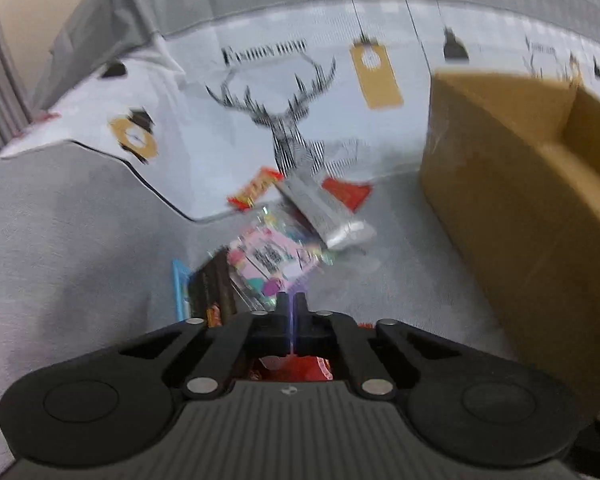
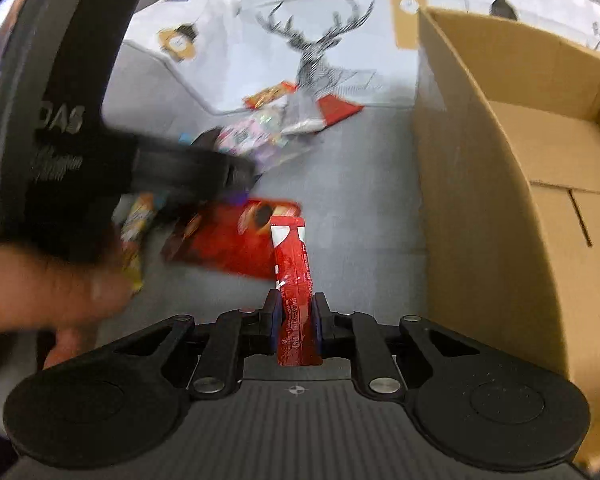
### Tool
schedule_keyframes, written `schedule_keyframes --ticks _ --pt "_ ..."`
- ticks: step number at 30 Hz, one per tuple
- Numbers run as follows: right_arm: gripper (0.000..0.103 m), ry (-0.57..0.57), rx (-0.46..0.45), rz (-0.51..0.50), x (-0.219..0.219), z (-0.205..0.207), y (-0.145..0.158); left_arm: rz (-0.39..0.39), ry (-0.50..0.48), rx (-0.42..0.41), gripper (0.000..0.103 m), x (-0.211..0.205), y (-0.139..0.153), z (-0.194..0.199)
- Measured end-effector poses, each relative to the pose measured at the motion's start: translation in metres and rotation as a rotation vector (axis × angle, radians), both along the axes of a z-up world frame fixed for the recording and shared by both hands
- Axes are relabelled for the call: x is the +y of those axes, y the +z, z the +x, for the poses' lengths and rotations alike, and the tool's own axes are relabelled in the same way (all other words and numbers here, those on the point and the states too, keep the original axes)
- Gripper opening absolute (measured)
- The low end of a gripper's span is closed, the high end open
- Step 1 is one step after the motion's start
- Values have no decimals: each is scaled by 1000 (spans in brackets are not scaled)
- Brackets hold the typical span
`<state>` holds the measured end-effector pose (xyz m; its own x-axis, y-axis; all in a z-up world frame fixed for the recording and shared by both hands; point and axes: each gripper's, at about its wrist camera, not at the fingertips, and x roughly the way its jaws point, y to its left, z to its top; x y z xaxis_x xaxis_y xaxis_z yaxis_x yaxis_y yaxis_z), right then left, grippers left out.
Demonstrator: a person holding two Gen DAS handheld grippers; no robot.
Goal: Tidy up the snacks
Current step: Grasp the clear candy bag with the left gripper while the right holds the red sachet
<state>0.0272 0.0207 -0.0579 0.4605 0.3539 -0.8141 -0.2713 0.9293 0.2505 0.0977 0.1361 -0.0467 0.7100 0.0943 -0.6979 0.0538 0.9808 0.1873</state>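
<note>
While blur smears snacks, right tool point(image 2: 294, 314) clamps red stick packet point(image 2: 292, 264) — left tool point(image 2: 204, 172) closed, catch unclear.

Matt black plastic right gripper point(image 2: 294, 312) with ribbed grey housing and dull metal rivets, clamped on a glossy red foil stick packet point(image 2: 293, 280). Brown cardboard box point(image 2: 480, 168), matt, with a sheen of clear tape on one wall. Silver metallic wrapper point(image 1: 328, 212); iridescent, crinkled pink pouch point(image 1: 272, 256). Grey cloth sofa surface point(image 1: 80, 240), soft matt weave; printed fabric cover point(image 1: 260, 92).
</note>
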Motion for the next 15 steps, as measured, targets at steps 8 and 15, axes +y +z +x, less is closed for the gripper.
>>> schedule_keyframes --ticks 8,15 --pt "18 42 -21 -3 -13 -25 10 -191 56 -100 0 23 40 -37" --pt "18 45 -35 -5 -8 -28 -1 -200 52 -3 19 24 26 -37"
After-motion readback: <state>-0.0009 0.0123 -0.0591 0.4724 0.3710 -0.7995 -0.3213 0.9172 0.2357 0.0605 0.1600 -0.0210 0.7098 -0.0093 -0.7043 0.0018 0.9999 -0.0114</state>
